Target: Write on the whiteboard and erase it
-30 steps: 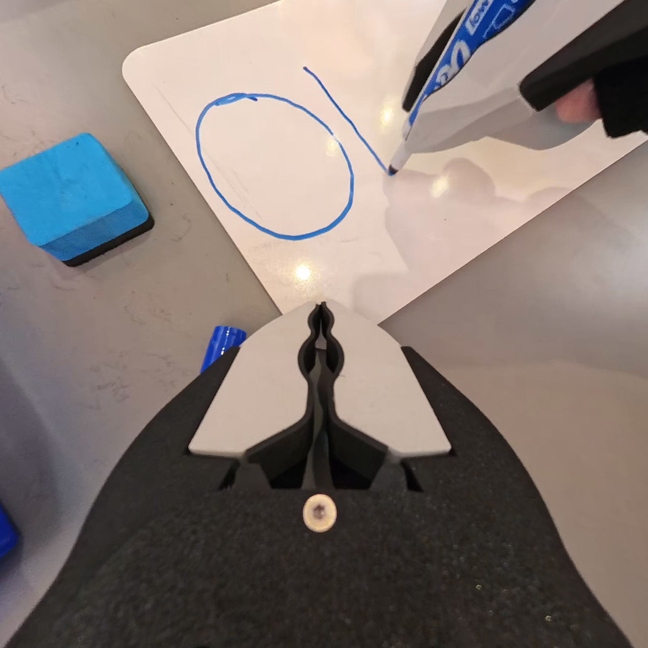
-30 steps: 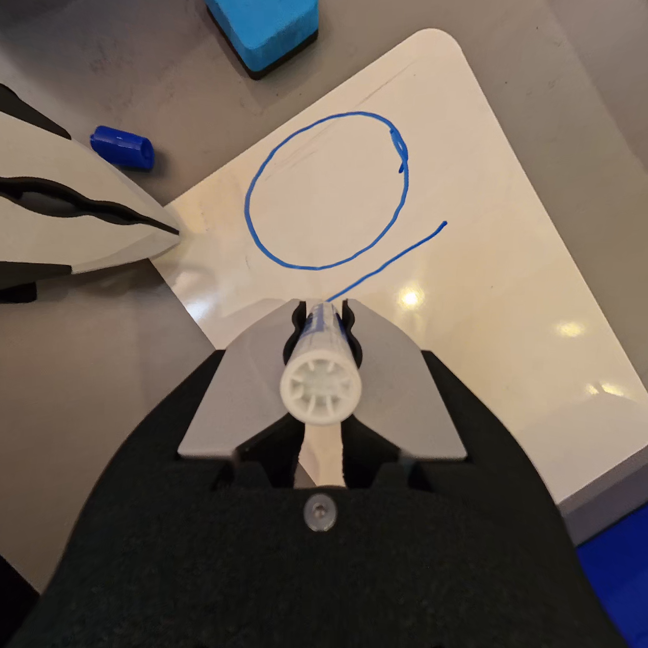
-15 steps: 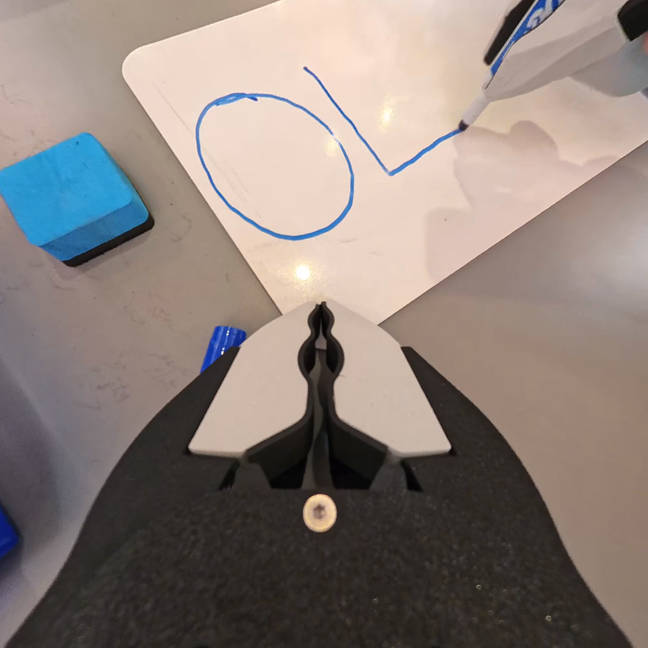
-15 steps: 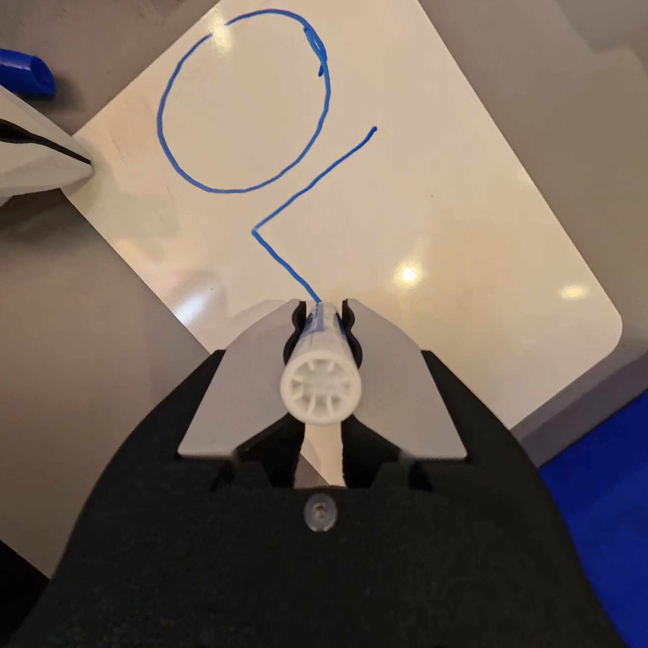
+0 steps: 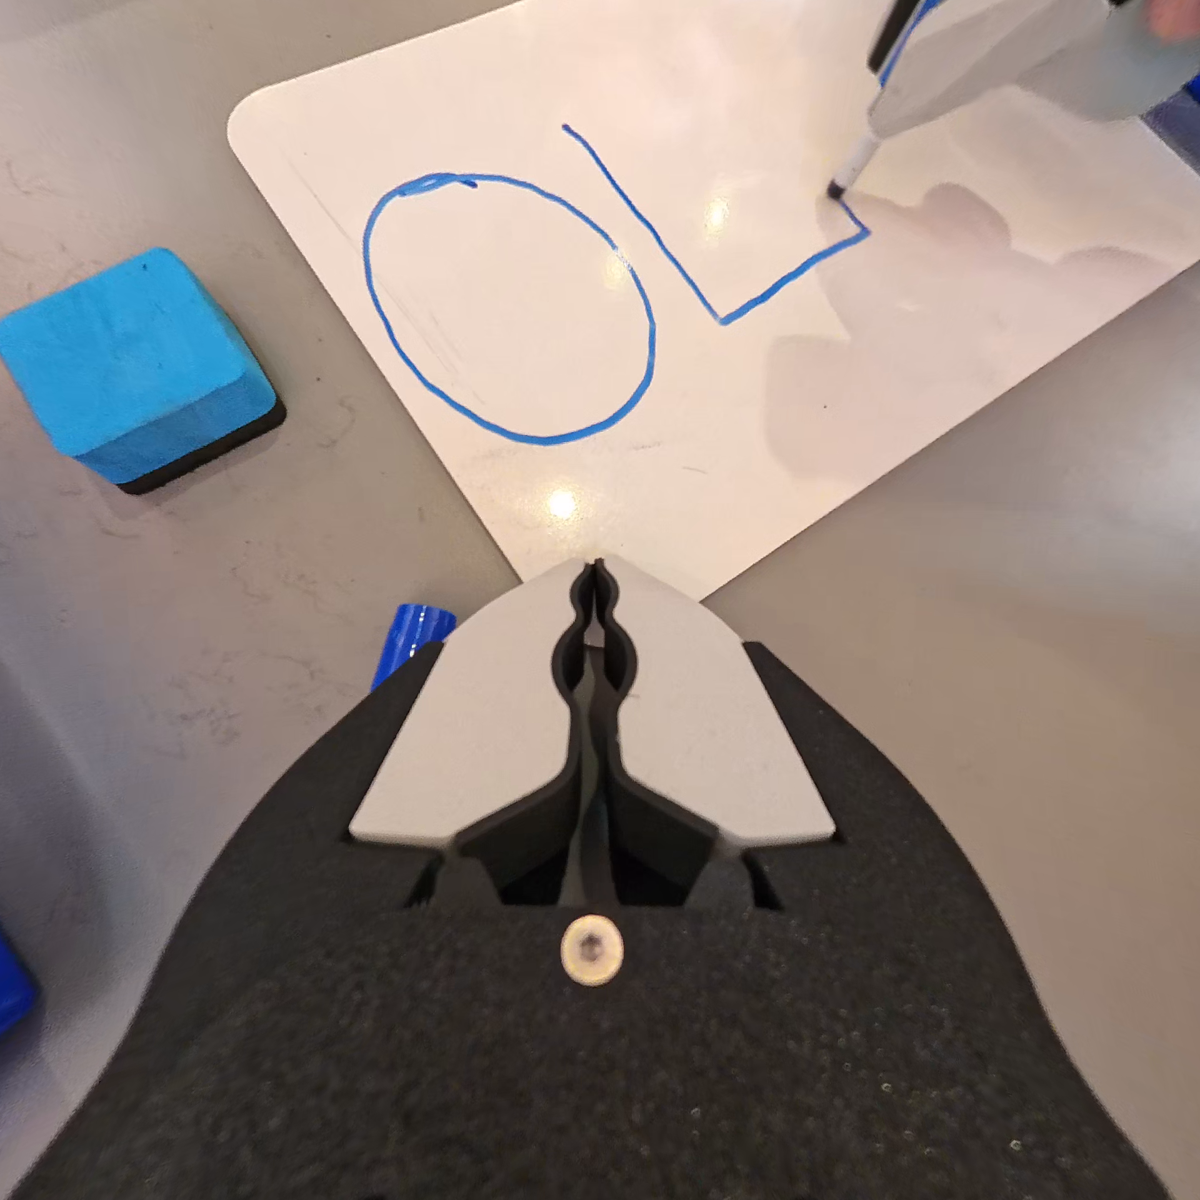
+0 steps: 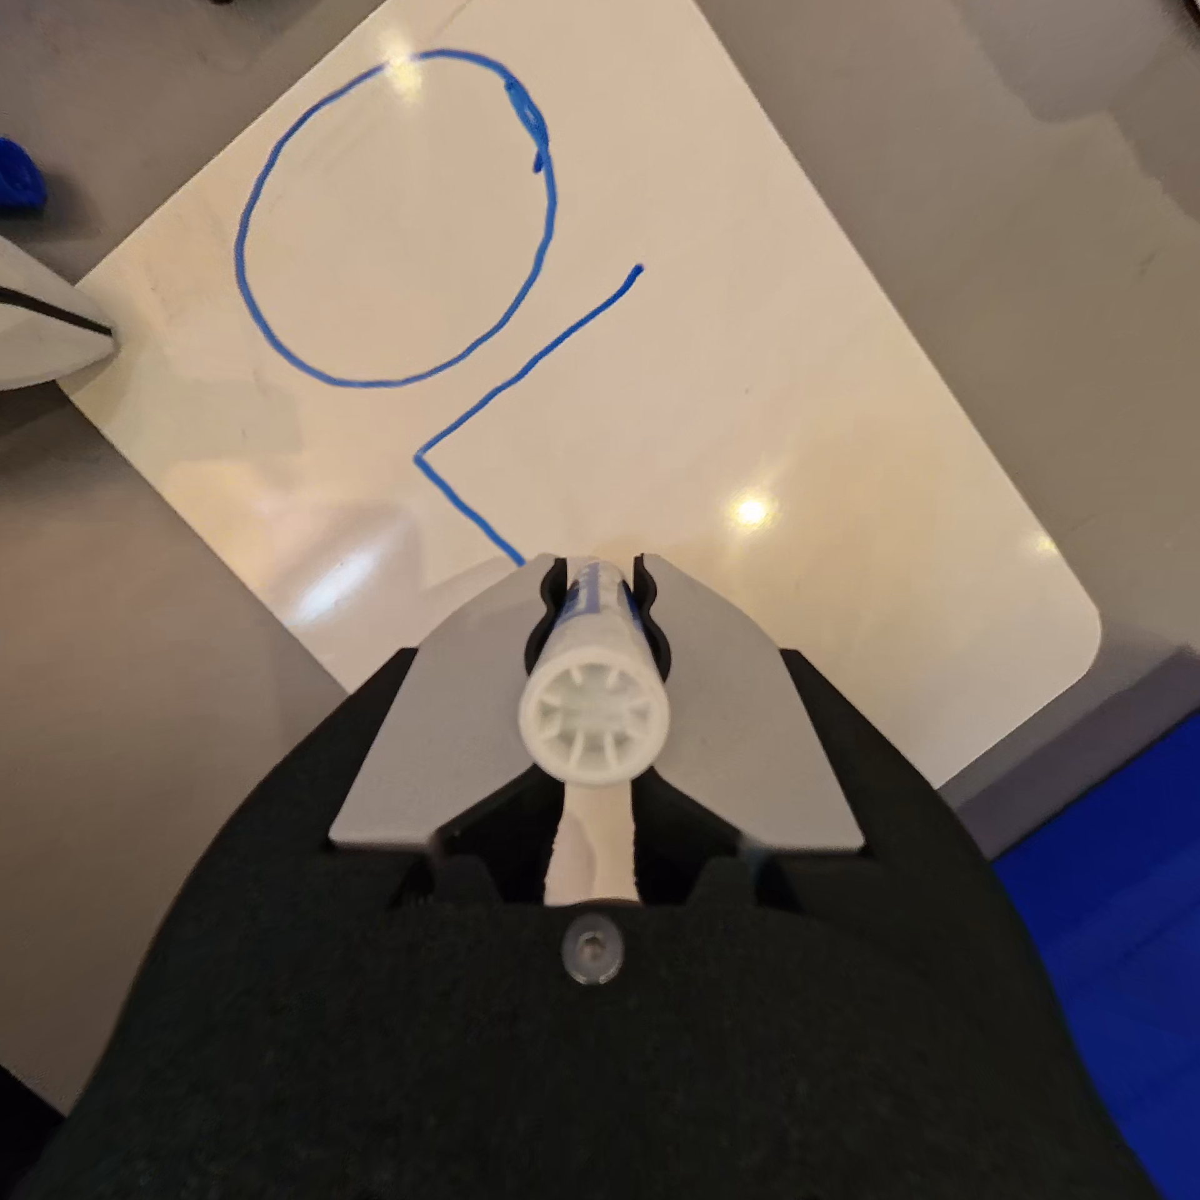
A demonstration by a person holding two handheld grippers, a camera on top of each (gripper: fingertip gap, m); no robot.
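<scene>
A white whiteboard (image 5: 747, 402) lies flat on the grey table, also in the right wrist view (image 6: 812, 402). It bears a blue circle (image 5: 506, 305) and a blue angled line (image 5: 766, 299) with three strokes. My right gripper (image 6: 596, 565) is shut on a white marker (image 6: 594, 708); in the left wrist view the marker tip (image 5: 844, 178) touches the board at the line's end. My left gripper (image 5: 595, 568) is shut and empty, its tip over the board's near corner. A blue eraser (image 5: 136, 363) sits on the table left of the board.
A blue marker cap (image 5: 409, 639) lies on the table beside my left gripper, also in the right wrist view (image 6: 19, 175). A blue surface (image 6: 1123, 876) lies beyond the table edge at the right. Another blue thing (image 5: 13, 993) shows at the left edge.
My right gripper drew the second stroke away from the corner, then turned and started a short third stroke. The left gripper stayed still.
</scene>
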